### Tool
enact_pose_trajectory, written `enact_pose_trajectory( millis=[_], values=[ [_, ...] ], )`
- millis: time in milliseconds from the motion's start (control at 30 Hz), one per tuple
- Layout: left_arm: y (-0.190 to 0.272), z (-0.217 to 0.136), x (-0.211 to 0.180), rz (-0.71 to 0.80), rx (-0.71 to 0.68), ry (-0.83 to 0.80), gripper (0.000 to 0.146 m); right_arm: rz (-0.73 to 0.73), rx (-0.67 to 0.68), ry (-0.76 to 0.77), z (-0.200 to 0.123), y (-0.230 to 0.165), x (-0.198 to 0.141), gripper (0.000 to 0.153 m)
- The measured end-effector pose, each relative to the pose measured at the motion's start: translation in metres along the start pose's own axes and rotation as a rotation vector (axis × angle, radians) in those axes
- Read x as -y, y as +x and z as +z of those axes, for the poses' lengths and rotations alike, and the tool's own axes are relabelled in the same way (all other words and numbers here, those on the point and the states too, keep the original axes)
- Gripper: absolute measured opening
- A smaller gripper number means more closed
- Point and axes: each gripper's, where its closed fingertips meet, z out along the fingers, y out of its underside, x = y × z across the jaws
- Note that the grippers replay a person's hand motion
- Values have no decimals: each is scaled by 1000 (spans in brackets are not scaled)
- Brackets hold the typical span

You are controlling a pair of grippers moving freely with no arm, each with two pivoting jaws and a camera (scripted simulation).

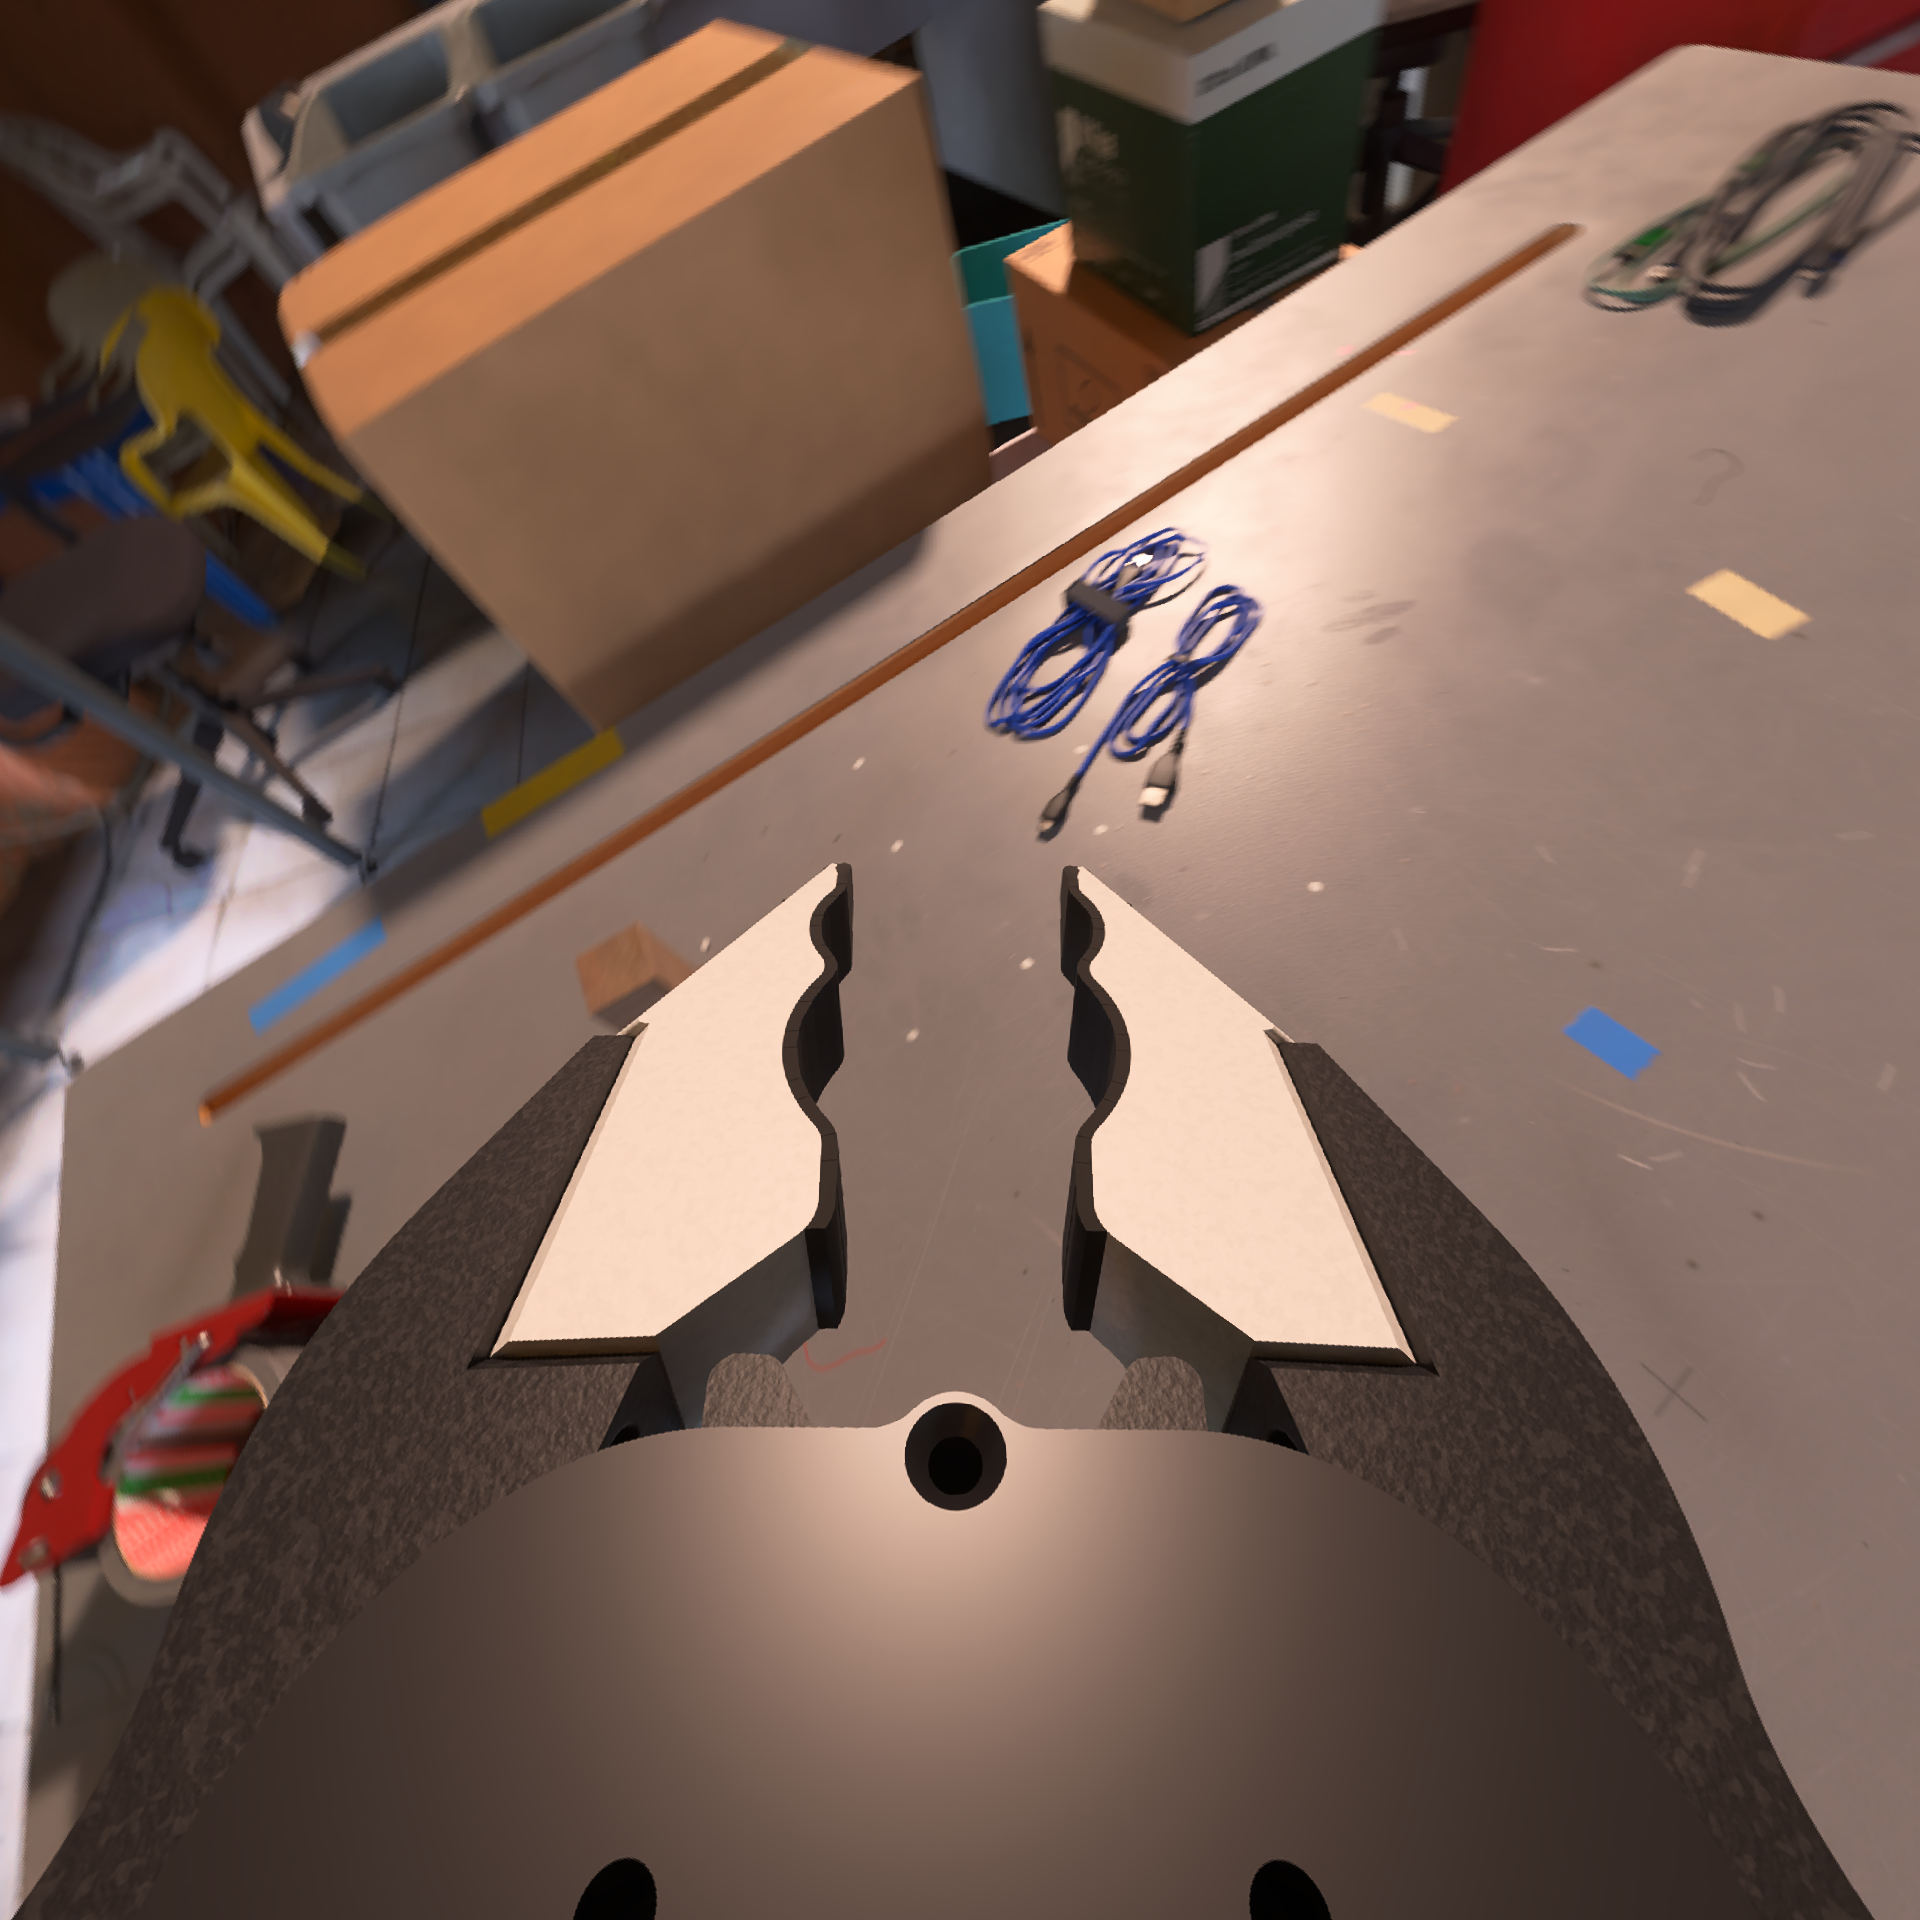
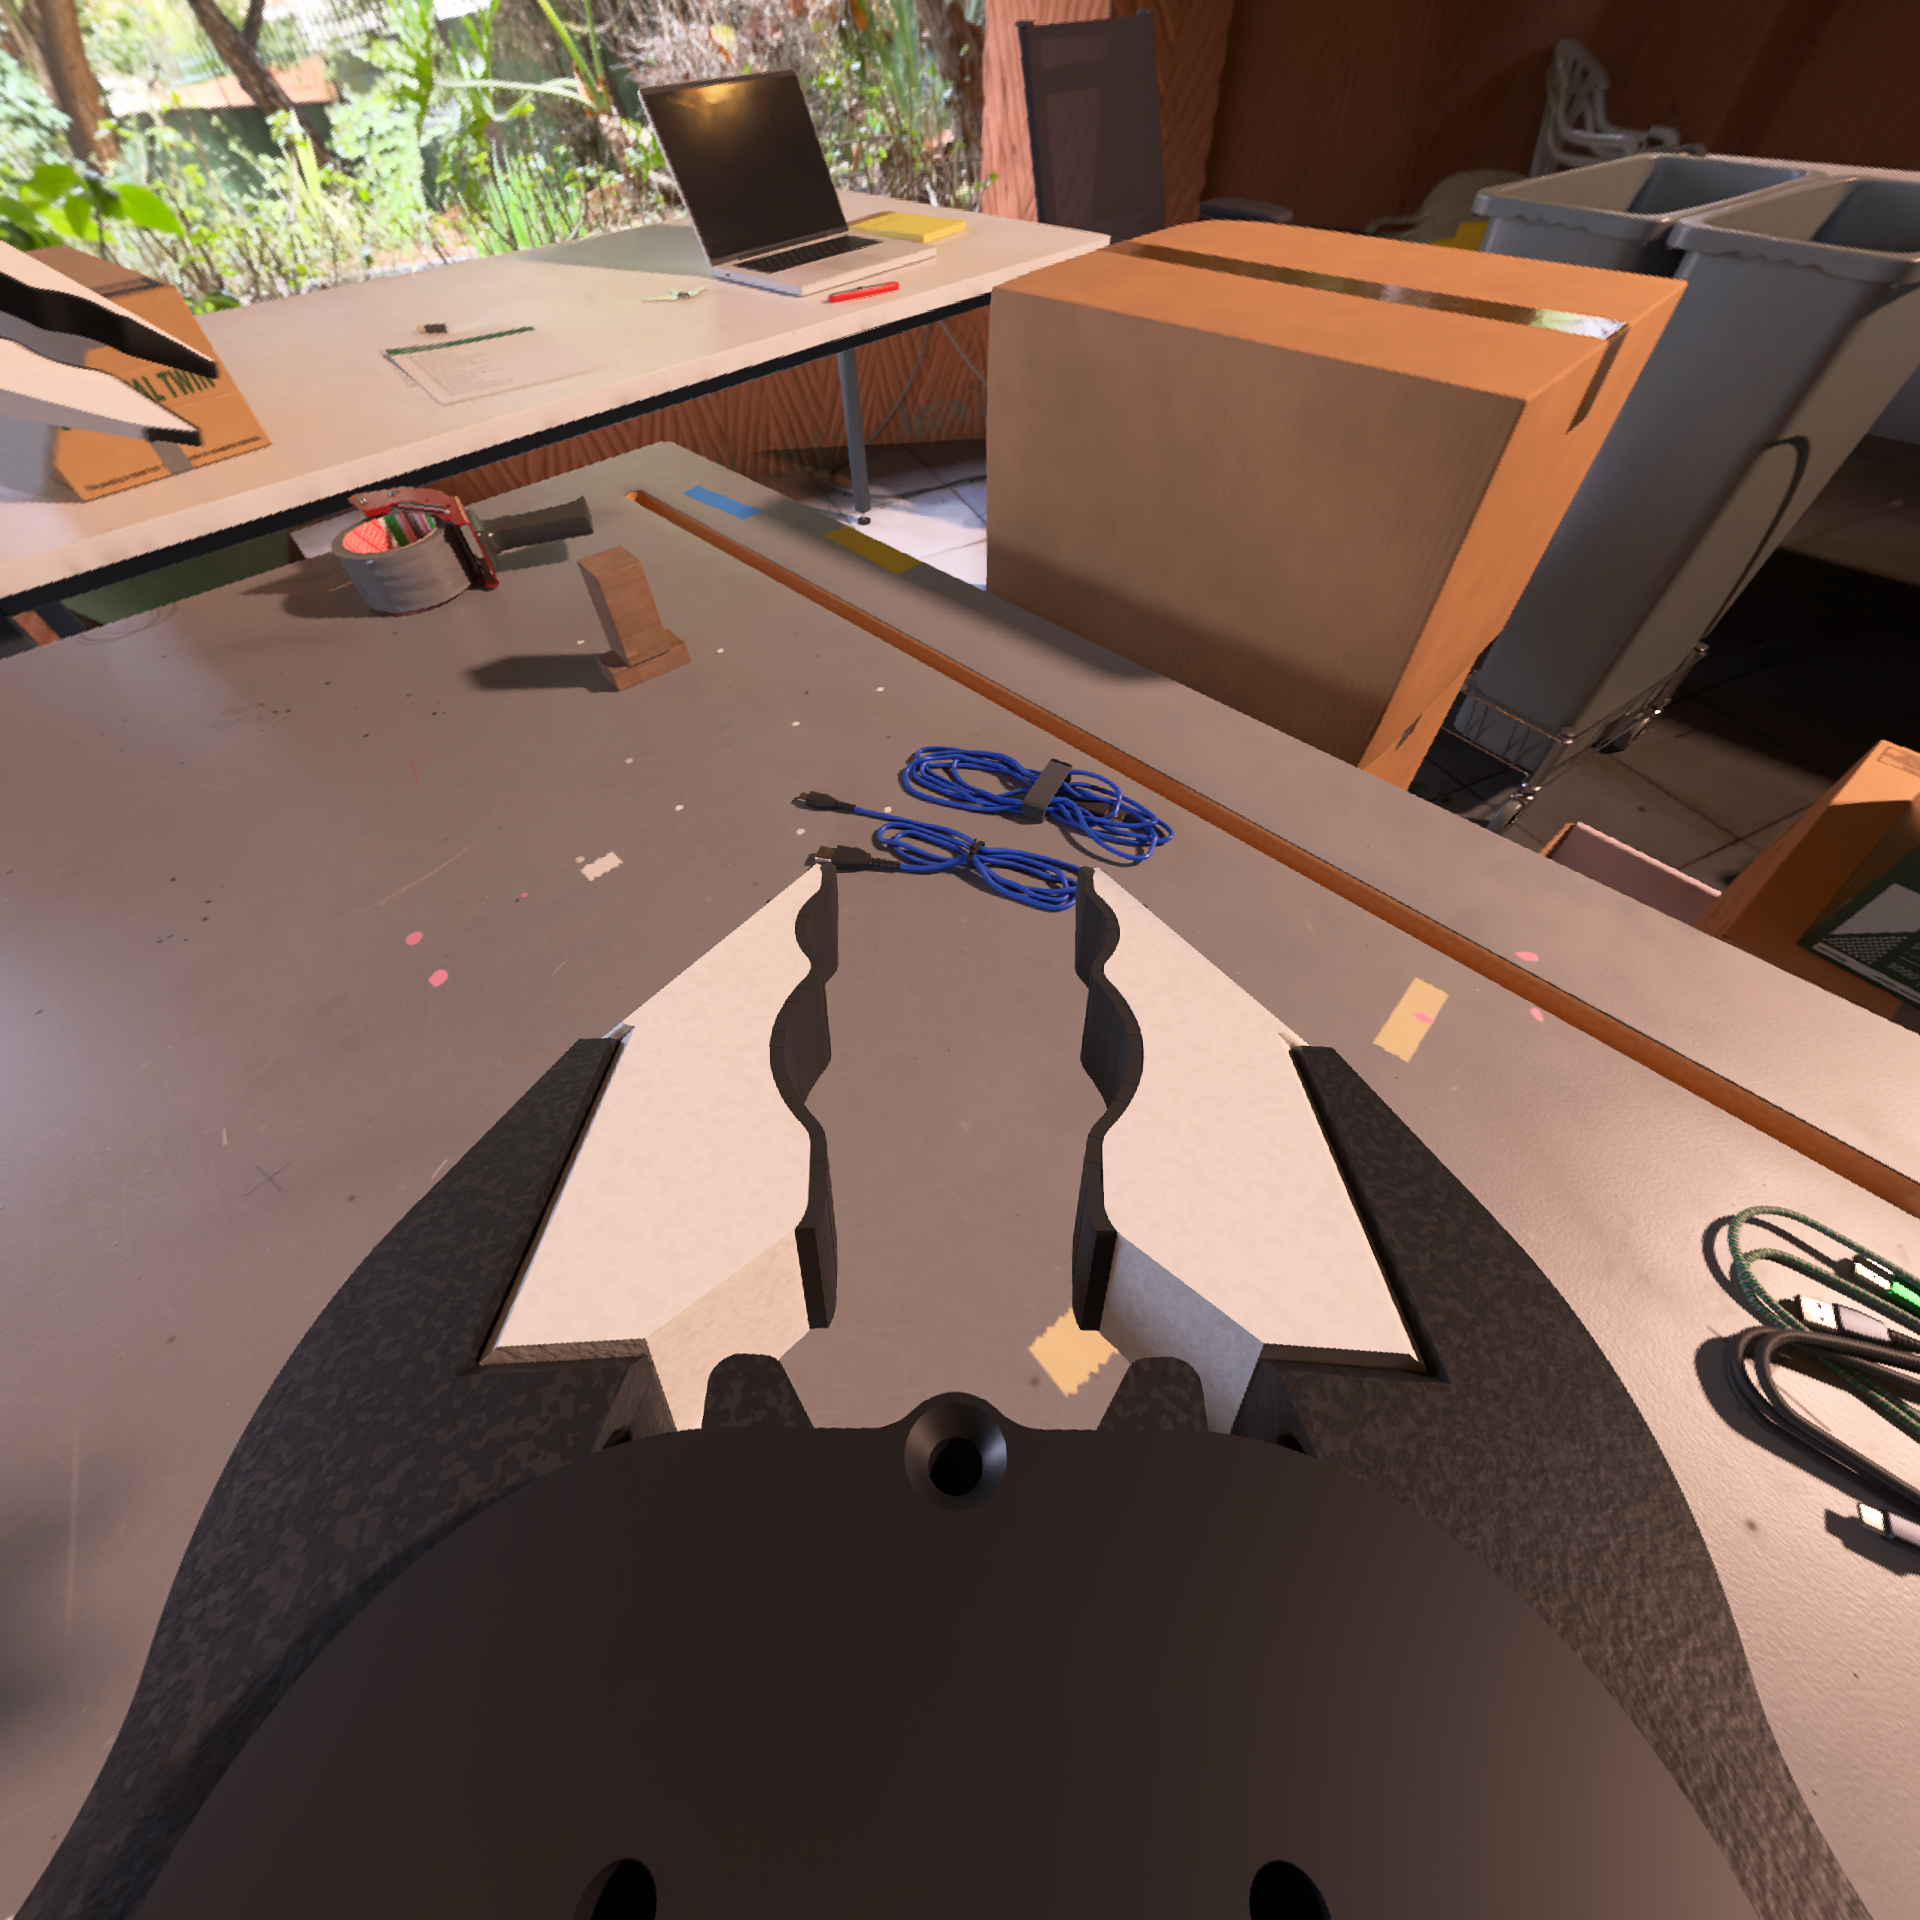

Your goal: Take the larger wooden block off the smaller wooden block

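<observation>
In the right wrist view a tall larger wooden block stands upright on a flat smaller wooden block on the grey table, far ahead and to the left. My right gripper is open and empty, low over the table, well short of the blocks. My left gripper is open and empty. It also shows in the right wrist view, raised, left of the blocks. In the left wrist view a wooden block peeks out beside my left finger, partly hidden by it.
Blue coiled cables lie just ahead of my right fingertips. A red tape dispenser sits beside the blocks. A thin wooden strip runs along the table edge. A large cardboard box stands beyond it. Green and black cables lie at the right.
</observation>
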Motion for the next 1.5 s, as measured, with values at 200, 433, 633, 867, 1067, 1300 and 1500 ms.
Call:
enact_pose_trajectory(
  millis=[200, 433, 633, 867, 1067, 1300, 1500],
  values=[
    [-75, 36, -66, -226, 91, -28, 51, -10, 38, -9, 7, -12, 0, 45],
    [-123, 100, -102, -273, 235, -75, 75, -20, 56, -21, 12, -18, -2, 44],
    [-156, 133, -120, -248, 416, -173, 84, -16, 71, -23, 15, -20, -3, 43],
    [-171, 162, -134, -239, 463, -193, 84, -21, 87, -28, 18, -25, -4, 43],
    [-182, 178, -145, -252, 477, -233, 87, -28, 90, -32, 20, -27, -5, 42],
    [-184, 191, -160, -270, 464, -277, 81, -25, 91, -31, 20, -25, -5, 42],
    [-182, 200, -168, -290, 444, -316, 68, -28, 94, -31, 20, -26, -5, 42]
  ],
)
